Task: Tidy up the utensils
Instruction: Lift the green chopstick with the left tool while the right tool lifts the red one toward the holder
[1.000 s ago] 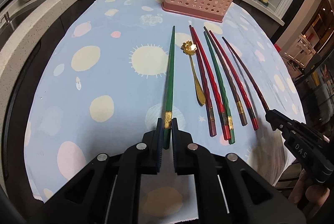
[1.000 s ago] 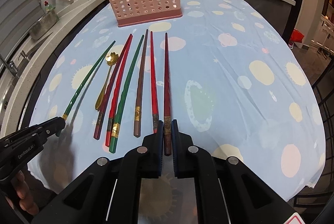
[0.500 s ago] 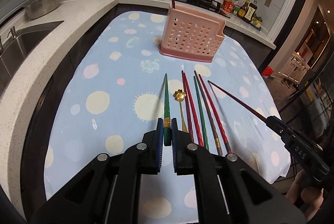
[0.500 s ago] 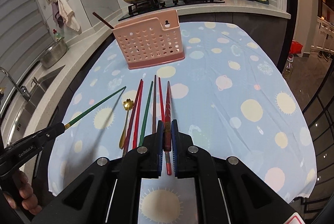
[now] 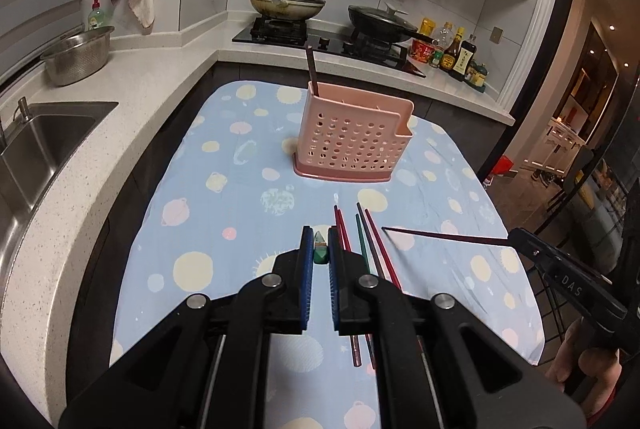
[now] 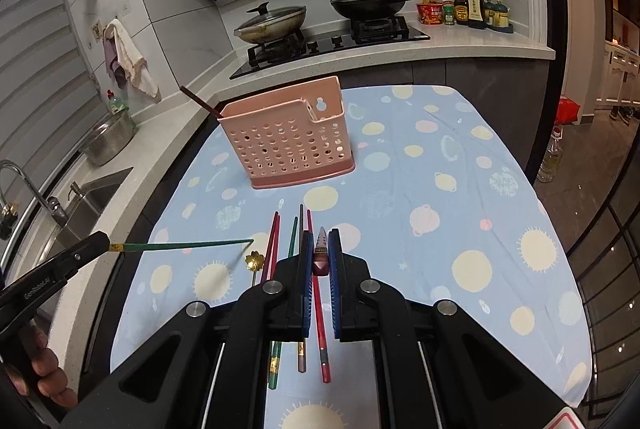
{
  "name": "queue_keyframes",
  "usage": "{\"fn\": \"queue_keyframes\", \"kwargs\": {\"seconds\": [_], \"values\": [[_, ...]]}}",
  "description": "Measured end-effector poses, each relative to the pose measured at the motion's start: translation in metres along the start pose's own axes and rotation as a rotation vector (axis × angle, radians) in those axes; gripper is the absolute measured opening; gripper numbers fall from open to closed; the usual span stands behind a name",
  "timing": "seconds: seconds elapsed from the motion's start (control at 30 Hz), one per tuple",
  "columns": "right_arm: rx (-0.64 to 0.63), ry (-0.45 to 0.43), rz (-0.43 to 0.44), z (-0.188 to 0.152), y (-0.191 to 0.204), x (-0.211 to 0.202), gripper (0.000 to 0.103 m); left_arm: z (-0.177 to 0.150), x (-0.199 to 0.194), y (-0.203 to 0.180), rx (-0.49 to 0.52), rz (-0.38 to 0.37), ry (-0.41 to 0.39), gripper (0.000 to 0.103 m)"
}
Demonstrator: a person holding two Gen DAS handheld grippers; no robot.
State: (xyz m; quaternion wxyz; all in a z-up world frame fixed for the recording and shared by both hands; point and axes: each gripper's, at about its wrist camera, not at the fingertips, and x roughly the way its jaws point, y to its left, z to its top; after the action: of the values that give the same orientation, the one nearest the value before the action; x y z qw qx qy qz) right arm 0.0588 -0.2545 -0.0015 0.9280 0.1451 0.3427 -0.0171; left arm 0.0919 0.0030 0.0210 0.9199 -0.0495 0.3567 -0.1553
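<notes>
Both grippers aloft over the blue spotted tablecloth (image 6: 460,165), each carrying one chopstick

Left gripper (image 5: 318,249) — jaws pinched on the butt end of a green chopstick (image 6: 188,247). From its own camera only the foreshortened end shows between the pads; the right wrist view shows the full shaft held roughly level, clear of the cloth, tip reaching toward the gold flower spoon (image 6: 255,261) without touching it

Right gripper (image 6: 320,253) — jaws pressed onto a dark red chopstick (image 5: 440,235), also lifted; in the left wrist view it runs sideways above the cloth, tip pointing toward the row of loose sticks

Pink perforated holder (image 5: 354,137) stands upright further along the table, well ahead of both grippers. One dark chopstick (image 5: 311,69) already leans in its left end

On the cloth between grippers and holder: remaining chopsticks (image 6: 298,241) — red, green, brown — lying side by side, plus the spoon just left of them

Step in hand, as I judge it: carry phase. Two sticks picked, neither yet delivered; several pieces not yet collected, so task looks early

Next move calls for tipping each stick toward vertical, tip down, bringing it over the holder's open top and releasing only once the tip is inside a compartment. Risk: long shafts held at the very end may swing or clip the holder rim, or each other, if both go in at once — one at a time looks safer
</notes>
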Motion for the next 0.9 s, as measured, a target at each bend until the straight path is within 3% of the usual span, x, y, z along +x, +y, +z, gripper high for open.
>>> {"fn": "queue_keyframes", "kwargs": {"seconds": [0.9], "values": [[-0.012, -0.126, 0.09, 0.097, 0.012, 0.005, 0.007, 0.097, 0.022, -0.021, 0.046, -0.017, -0.132, 0.007]]}}
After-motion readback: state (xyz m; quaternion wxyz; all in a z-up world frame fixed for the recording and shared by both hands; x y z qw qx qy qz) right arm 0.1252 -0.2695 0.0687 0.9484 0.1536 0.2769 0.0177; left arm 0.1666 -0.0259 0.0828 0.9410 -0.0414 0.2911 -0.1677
